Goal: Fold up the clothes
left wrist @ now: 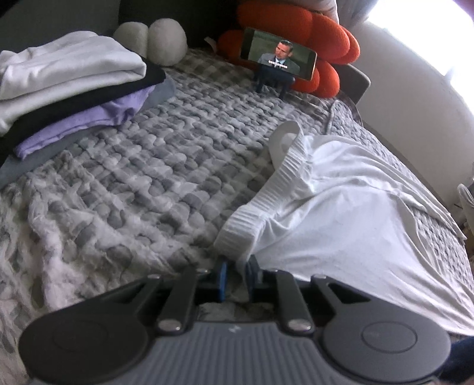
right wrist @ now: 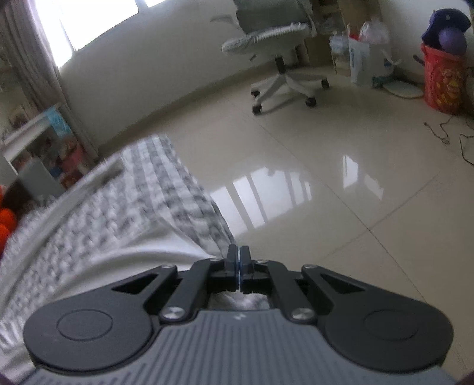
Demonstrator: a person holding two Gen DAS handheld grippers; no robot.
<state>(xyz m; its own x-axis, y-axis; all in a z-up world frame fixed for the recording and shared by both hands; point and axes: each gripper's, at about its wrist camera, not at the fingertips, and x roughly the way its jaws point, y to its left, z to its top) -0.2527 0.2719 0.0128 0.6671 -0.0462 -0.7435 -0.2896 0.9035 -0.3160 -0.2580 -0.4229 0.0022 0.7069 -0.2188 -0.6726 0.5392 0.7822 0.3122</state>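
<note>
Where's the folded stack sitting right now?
In the left wrist view, the folded stack sits at the upper left on the checked blanket, beside two grey round cushions, across from the white garment.

We see a blanket [left wrist: 142,177] on the bed. A pile of folded clothes [left wrist: 74,88] sits on it at the far left. Loose shorts [left wrist: 340,207] lie on the right. A phone [left wrist: 278,54] stands at the back — a cushion [left wrist: 296,26] right behind it.
</note>
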